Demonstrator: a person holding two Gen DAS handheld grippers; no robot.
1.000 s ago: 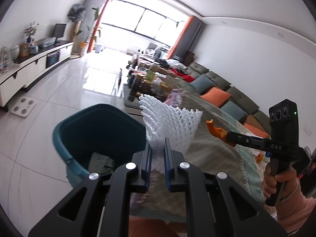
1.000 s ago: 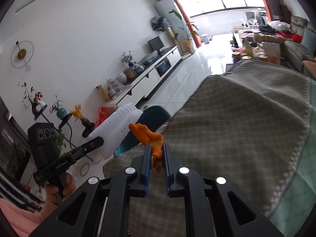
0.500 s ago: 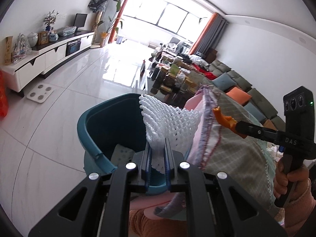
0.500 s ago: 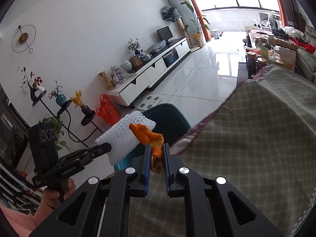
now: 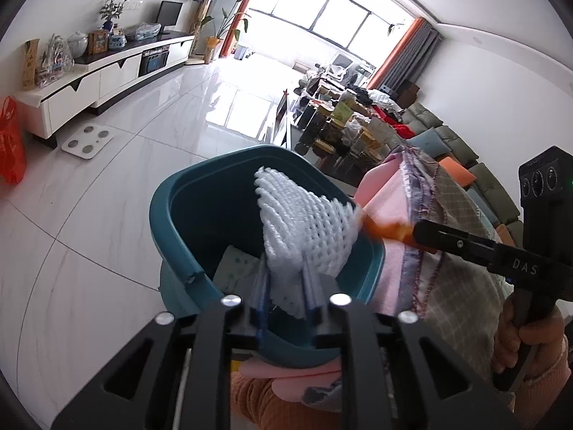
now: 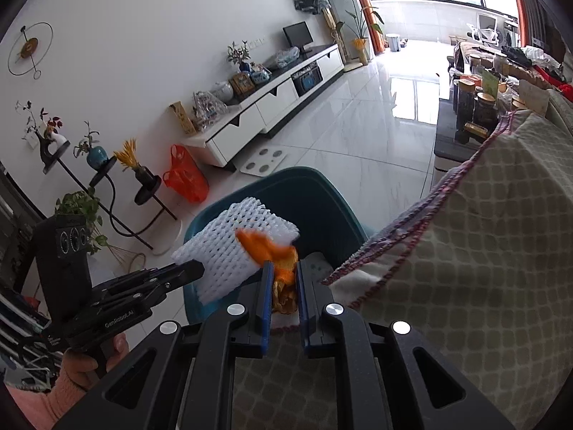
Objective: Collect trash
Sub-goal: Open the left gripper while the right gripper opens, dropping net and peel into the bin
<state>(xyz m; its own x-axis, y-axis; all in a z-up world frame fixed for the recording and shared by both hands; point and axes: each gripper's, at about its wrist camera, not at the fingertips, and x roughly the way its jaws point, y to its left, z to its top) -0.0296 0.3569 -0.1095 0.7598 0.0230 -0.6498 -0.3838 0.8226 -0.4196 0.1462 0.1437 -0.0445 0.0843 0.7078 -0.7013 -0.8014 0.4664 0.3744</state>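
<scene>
Left wrist view: left hand-held gripper now hangs over the open mouth of the teal bin, where a second ago it was above the cloth-covered bench beside the bin. Its jaws are opening; the white foam fruit net is between them, but the blue pads have spread and look loose on its stem, so I judge the net is being let go. Crumpled paper already lies in the bin bottom.

Right wrist view: right hand-held gripper has followed across the bench to its edge. Its jaws are parting slightly, set narrow, with the orange peel between the pads and apparently touching them. The peel tip is just over the bin rim, next to the net.

Reading: net drop under way; the peel probably needs to go a little further over the opening before release.
</scene>
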